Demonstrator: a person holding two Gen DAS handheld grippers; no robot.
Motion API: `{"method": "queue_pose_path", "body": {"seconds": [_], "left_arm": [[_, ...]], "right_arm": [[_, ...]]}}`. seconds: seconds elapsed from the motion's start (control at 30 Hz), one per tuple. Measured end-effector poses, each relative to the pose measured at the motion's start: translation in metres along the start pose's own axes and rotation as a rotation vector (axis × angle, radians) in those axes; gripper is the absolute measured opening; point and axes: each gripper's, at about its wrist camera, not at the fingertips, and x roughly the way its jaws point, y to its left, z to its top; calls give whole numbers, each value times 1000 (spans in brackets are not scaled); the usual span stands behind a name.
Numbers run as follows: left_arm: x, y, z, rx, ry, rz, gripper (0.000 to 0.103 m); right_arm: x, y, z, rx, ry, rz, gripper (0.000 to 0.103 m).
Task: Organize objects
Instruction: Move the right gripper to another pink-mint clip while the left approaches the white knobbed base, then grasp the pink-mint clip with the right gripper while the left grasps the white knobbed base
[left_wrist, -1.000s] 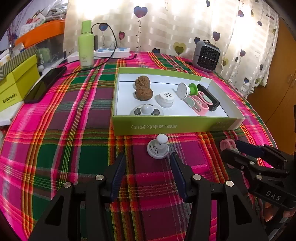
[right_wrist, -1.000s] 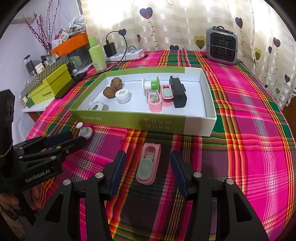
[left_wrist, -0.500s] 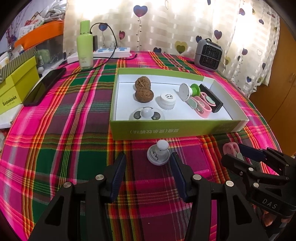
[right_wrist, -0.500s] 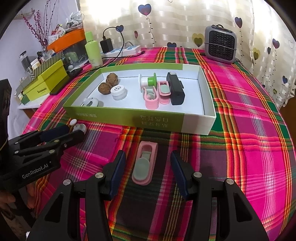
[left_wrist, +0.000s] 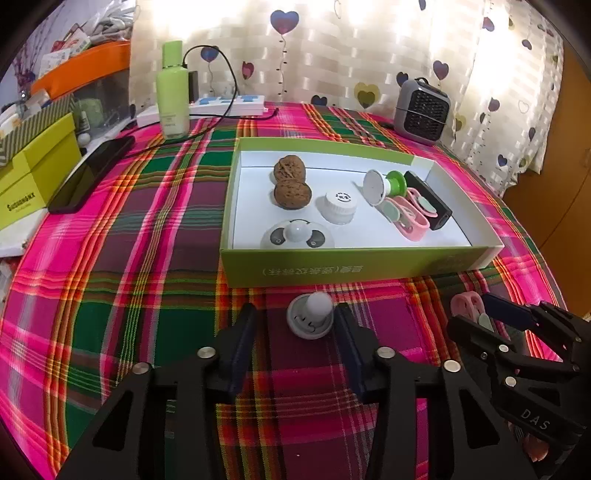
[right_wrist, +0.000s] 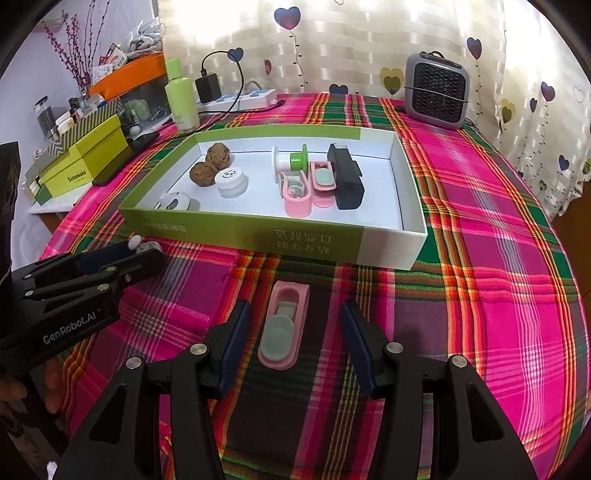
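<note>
Our left gripper (left_wrist: 295, 325) is spread wide around the white knob (left_wrist: 311, 320), low in the frame. Our right gripper (right_wrist: 293, 328) is spread around the pink clip (right_wrist: 283, 330). Both wait outside the green box (left_wrist: 354, 264), which already holds many things.

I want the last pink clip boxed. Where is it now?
In the right wrist view the pink clip lies on the tablecloth between the open right gripper fingers, just before the box.
</note>
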Motion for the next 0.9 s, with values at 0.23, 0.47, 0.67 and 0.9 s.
{"method": "queue_pose_path", "body": {"seconds": [0.23, 0.47, 0.67, 0.9], "left_arm": [[0, 1, 0, 0, 0, -1, 33], [0, 1, 0, -2, 0, -2, 26], [0, 1, 1, -2, 0, -2, 25], [0, 1, 1, -3, 0, -3, 24]], "right_arm": [[-1, -3, 0, 12, -3, -13, 44], [-1, -3, 0, 13, -4, -15, 38], [-2, -3, 0, 14, -5, -14, 32], [-2, -4, 0, 16, -8, -12, 22]]}}
